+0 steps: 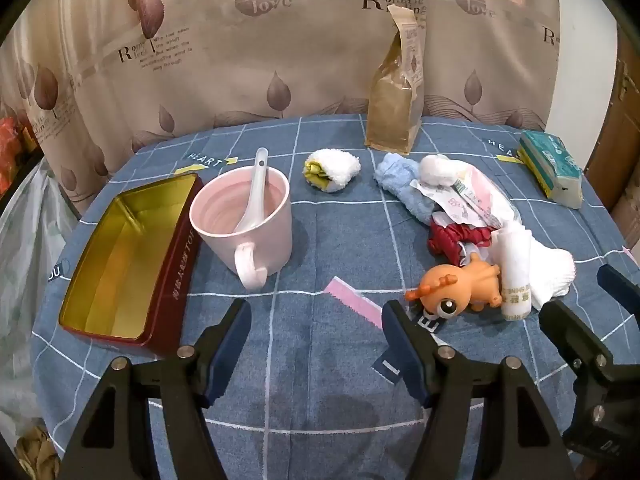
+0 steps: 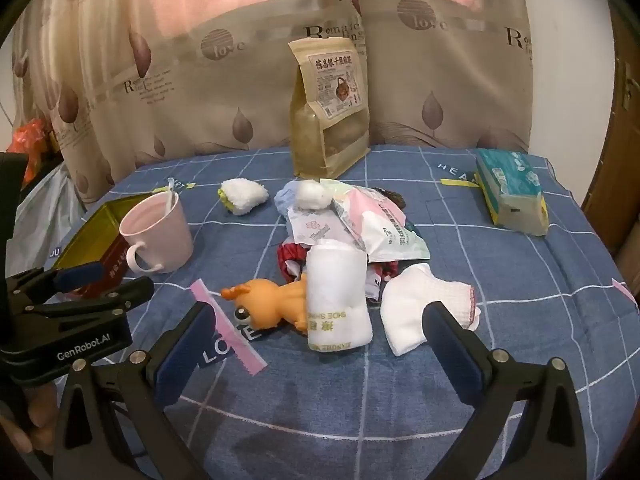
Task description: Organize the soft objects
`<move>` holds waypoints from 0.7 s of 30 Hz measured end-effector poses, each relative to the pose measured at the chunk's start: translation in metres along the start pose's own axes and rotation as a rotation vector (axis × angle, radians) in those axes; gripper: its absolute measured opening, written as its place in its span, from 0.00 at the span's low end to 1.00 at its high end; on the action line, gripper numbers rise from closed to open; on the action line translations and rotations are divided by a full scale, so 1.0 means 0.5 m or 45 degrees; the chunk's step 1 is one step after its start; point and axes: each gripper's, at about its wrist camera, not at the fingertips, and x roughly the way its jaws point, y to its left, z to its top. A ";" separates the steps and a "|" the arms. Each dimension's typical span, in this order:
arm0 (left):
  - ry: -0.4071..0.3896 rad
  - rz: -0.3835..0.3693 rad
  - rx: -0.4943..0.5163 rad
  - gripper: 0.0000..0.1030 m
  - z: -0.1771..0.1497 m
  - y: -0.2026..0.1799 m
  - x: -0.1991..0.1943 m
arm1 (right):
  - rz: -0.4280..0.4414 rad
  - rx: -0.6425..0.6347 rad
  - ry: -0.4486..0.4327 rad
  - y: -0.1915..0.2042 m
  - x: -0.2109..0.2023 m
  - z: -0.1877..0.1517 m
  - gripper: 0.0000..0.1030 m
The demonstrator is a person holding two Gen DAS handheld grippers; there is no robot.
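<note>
A tin [image 1: 120, 264] sits at the table's [image 1: 312, 380] left edge, a mug [image 1: 244, 220] just right of it with a spoon [image 1: 254, 192] standing inside. Behind and right of the mug lies a rolled cloth [image 1: 332, 170]. A bag [image 1: 396, 108] stands at the back. Before the bag is a heap of soft items, a toy [image 2: 272, 304] at its near edge beside a towel roll [image 2: 336, 300]. A tissue pack [image 2: 512, 196] lies far right.

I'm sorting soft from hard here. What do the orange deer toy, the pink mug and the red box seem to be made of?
Orange deer toy: smooth, moulded, slightly shiny, likely rubber or vinyl; softness can't be judged.
Pink mug: glazed ceramic by its even gloss and thick rim, probably hard.
Red box: looks like tin, with a reflective gold inside and thin folded walls.
</note>
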 end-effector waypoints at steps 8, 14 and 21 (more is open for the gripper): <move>-0.001 -0.029 0.012 0.67 -0.004 0.003 0.004 | 0.003 -0.001 -0.010 0.003 -0.001 0.002 1.00; -0.001 -0.037 0.017 0.67 -0.007 -0.004 -0.002 | 0.002 0.002 -0.008 0.002 0.000 0.002 1.00; -0.003 -0.057 0.014 0.67 -0.008 -0.001 -0.003 | 0.001 0.005 -0.008 0.000 0.014 0.000 1.00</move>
